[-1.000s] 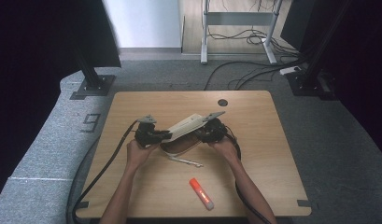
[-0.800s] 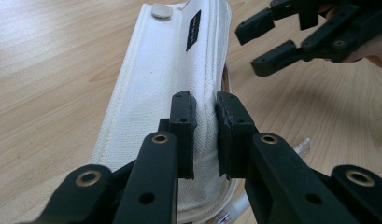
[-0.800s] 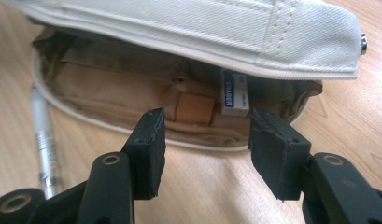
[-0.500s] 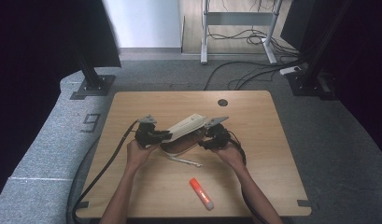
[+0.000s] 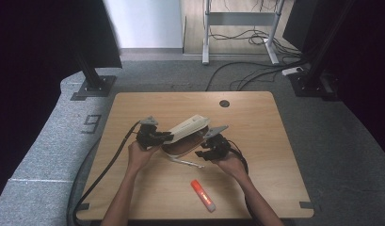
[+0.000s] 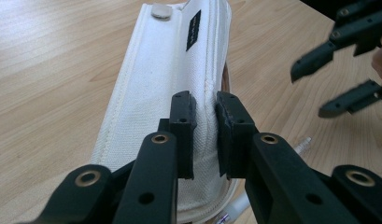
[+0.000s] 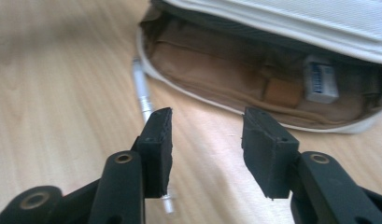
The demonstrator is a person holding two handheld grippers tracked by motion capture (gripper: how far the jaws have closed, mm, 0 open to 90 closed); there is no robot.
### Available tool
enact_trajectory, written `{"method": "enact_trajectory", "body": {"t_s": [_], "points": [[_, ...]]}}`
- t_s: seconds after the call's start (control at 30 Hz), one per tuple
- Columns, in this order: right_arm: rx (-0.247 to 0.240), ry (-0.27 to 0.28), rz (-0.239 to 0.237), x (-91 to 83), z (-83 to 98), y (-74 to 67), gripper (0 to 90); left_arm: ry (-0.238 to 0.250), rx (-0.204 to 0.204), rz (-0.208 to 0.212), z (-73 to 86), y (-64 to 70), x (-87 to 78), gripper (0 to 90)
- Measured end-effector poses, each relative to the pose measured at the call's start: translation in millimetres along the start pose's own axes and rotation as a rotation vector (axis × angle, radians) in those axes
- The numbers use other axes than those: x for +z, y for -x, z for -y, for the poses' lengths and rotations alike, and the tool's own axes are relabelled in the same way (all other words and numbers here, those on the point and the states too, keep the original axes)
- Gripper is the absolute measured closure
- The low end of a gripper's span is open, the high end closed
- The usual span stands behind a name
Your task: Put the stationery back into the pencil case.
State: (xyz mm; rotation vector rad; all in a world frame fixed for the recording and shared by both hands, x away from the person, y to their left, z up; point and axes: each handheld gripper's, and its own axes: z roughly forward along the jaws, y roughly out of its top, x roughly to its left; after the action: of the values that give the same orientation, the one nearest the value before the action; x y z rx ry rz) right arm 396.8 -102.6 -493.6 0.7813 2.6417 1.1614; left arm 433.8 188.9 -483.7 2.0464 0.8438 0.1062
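A white fabric pencil case [image 5: 189,126] lies open in the middle of the table, its brown inside [image 7: 216,70] showing. My left gripper [image 6: 205,105] is shut on the raised white lid [image 6: 151,93] and holds it up. My right gripper [image 5: 203,151] hovers at the case's near right side. Its jaws have just been closing, but they stand open with nothing between them [image 7: 207,126]. A silver pen [image 7: 142,88] lies on the wood just in front of the case. An eraser [image 7: 321,81] in a blue-and-white sleeve sits inside the case.
An orange glue stick [image 5: 203,195] lies near the table's front edge. A round cable hole [image 5: 224,103] is at the back of the wooden table [image 5: 275,155]. Cables trail from both grippers off the front edge. Dark stands and floor cables surround the table.
My right gripper has drawn back from the case towards the near edge, and its jaws are narrower. The left gripper and the lid have stayed put.
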Motion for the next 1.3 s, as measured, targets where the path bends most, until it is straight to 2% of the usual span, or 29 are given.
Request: {"method": "enact_trajectory", "body": {"t_s": [0.43, 1.0, 1.3], "points": [[-0.045, -0.005, -0.089, 10.3, 7.9, -19.4, 63.5, 0.000, -0.002, 0.003, 0.0, 0.4, 0.5, 77.4], [-0.069, -0.043, -0.104, 46.4, 10.5, -20.4, 66.1, 0.000, -0.002, 0.004, 0.0, 0.7, 0.7, 77.3], [-0.076, -0.054, -0.108, 58.2, 9.8, -22.1, 73.5, -0.001, -0.003, 0.008, 0.0, 0.2, 0.5, 77.2]]}}
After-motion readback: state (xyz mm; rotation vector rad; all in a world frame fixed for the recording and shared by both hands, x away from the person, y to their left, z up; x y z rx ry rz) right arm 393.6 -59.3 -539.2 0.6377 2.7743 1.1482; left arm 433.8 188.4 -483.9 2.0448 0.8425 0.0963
